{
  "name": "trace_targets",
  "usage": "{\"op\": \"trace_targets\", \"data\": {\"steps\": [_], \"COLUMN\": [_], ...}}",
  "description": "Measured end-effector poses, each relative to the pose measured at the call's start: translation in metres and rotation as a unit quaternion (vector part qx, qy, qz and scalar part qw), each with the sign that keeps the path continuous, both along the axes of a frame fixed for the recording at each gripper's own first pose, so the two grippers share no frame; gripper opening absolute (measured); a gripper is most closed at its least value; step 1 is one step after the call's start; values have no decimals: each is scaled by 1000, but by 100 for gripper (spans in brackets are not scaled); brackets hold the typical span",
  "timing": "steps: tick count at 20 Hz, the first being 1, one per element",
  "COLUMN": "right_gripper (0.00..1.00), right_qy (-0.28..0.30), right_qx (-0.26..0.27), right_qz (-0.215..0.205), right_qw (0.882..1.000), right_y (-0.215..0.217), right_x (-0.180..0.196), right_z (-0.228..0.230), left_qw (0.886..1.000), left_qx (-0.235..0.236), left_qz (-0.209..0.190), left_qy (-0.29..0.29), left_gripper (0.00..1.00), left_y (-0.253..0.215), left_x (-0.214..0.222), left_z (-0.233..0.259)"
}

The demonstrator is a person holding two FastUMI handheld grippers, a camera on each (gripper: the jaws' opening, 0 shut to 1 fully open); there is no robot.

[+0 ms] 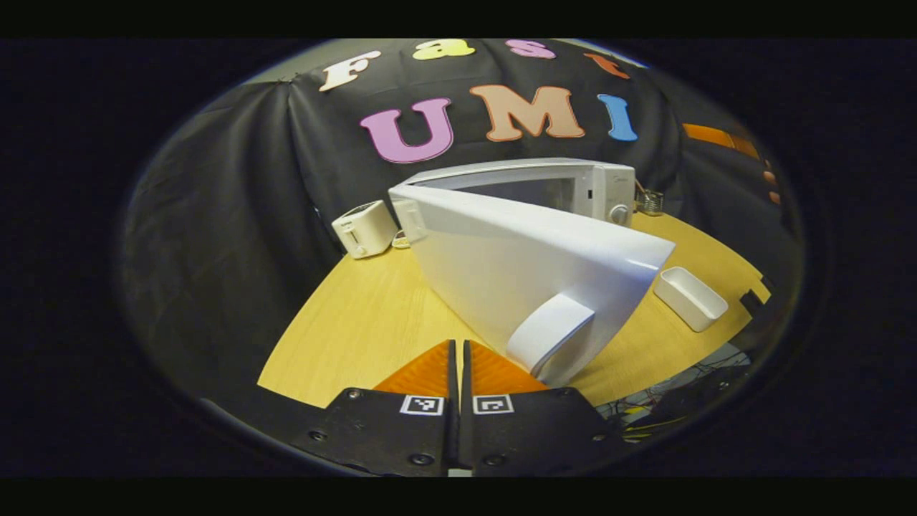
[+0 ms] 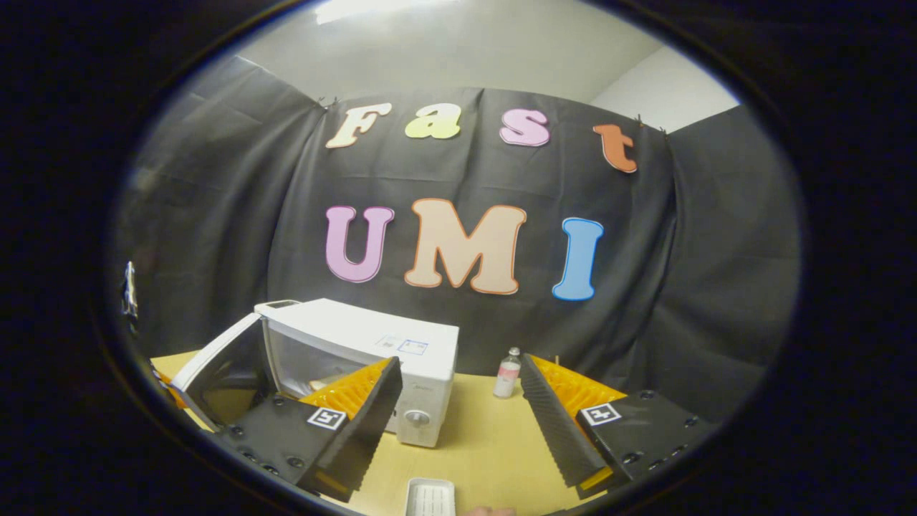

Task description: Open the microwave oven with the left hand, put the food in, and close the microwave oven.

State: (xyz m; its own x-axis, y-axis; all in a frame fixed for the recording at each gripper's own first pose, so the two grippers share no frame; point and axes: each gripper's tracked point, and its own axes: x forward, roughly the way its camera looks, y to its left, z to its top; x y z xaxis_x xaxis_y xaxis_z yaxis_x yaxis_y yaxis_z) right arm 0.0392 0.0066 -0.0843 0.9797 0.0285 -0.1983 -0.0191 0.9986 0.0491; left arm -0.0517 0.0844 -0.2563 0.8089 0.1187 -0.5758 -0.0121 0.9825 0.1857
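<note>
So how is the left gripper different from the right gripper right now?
The left gripper has its fingers pressed together with nothing between them; the right gripper has its fingers spread wide apart. The left gripper sits right by the open microwave door; the right gripper stands back from the microwave. Both are empty.

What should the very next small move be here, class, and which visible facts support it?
Probably push the door shut with the left gripper. The microwave door stands swung wide open, the left gripper's fingers are closed just beside the door handle, and the right gripper is open and holds nothing. Whether the food is inside cannot be confirmed.
</note>
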Motion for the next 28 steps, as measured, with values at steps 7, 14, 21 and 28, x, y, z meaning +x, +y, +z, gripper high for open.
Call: {"op": "trace_targets", "data": {"steps": [7, 14, 21, 28], "right_gripper": [100, 96, 96, 96], "right_qy": [4, -11, -12, -16], "right_qx": [22, 1, -24, -25], "right_qz": [-34, -60, -73, -85], "right_qw": [999, 998, 997, 996], "right_y": [-34, -72, -100, -123], "right_x": [-3, -20, -36, -39], "right_z": [-3, 4, 4, 6], "left_qw": [998, 994, 996, 996], "left_qx": [8, 10, -4, 3], "left_qz": [-57, -109, -90, -86], "left_qy": [-17, -29, -24, -20], "left_gripper": [2, 0, 0, 1], "left_y": [-50, -101, -131, -142], "left_x": [46, 87, 132, 181], "left_z": [3, 4, -7, -11]}}
